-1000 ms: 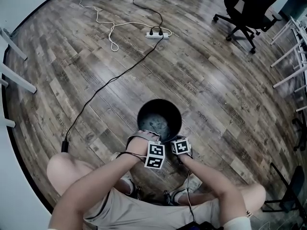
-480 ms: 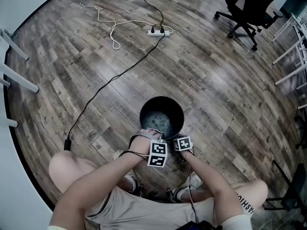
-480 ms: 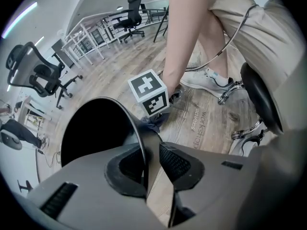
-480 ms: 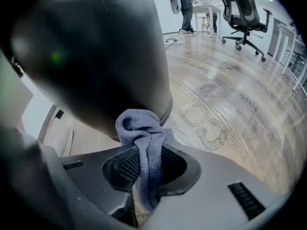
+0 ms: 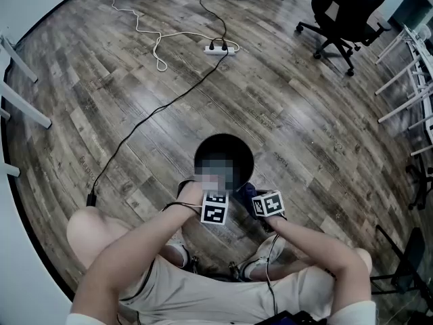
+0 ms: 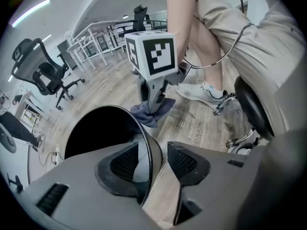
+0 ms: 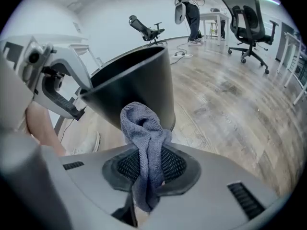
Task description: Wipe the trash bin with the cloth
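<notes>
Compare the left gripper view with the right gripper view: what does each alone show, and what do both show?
Only the left gripper view: the rim of the bin between the open jaws of the left gripper, which have just been opening, and a chrome wheeled base. Only the right gripper view: a distant standing person. Both: the bin, the wooden floor, and the right gripper shut on the cloth.

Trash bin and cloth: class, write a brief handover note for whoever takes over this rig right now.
Left claw: open. Its jaws have just been opening, and the trash bin rim stands between them, unclamped.
Right claw: shut on the cloth, which hangs just outside the bin's wall.
Done: how much has been wiped cannot be told.
Left: probably clamp the rim to steady the bin, then wipe the wall.
</notes>
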{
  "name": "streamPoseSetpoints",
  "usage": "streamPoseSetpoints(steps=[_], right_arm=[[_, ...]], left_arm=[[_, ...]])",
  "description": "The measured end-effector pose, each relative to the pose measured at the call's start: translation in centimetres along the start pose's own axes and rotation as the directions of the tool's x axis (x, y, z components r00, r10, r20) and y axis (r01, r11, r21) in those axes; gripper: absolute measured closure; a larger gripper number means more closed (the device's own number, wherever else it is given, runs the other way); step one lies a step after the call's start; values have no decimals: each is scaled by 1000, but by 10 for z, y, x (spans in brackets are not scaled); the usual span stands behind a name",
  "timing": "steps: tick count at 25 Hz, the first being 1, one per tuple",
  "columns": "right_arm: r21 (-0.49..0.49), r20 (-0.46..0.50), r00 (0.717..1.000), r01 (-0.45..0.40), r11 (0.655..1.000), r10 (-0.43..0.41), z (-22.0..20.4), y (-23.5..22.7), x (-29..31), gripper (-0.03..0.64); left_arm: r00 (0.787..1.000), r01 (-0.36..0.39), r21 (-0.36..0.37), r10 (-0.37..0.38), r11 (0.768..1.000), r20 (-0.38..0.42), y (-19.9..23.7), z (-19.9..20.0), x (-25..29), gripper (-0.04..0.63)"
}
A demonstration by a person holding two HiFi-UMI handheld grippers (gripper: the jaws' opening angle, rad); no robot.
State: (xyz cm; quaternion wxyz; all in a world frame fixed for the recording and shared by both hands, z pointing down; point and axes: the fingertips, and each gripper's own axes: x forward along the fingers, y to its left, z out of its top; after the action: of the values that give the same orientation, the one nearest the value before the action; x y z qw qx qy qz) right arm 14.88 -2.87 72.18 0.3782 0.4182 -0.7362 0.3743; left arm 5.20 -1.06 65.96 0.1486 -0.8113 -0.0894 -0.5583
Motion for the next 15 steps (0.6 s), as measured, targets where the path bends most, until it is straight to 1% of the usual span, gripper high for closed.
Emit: streamPoseSetpoints(steps=[3, 6, 7, 10, 13, 14, 15], right_arm=[[7, 46, 999, 12, 1000, -12, 24, 6, -32, 541], [16, 90, 996, -11, 1000, 9, 43, 18, -61, 541], [18, 100, 995, -23, 1000, 21, 45, 22, -68, 541], [14, 109, 993, -41, 999, 39, 47, 34, -83, 541], [9, 95, 993, -63, 998, 62, 44, 48, -80, 541], [0, 89, 994, -68, 998, 68, 43, 51, -76, 541], [-13, 83, 994, -68, 998, 69, 42, 54, -71, 541]], left_arm=[[999, 28, 31, -28, 999, -15, -2, -4, -4, 395], [995, 91, 47, -90, 995, -31, -6, -16, -9, 388], [995, 99, 49, -97, 994, -37, -6, -22, -10, 388], [994, 77, 75, -71, 994, -84, -3, -40, -5, 388], [990, 67, 105, -52, 992, -135, -6, -51, 4, 397], [989, 55, 117, -37, 992, -146, -4, -53, 6, 418], [988, 41, 128, -21, 991, -153, -2, -52, 7, 468]])
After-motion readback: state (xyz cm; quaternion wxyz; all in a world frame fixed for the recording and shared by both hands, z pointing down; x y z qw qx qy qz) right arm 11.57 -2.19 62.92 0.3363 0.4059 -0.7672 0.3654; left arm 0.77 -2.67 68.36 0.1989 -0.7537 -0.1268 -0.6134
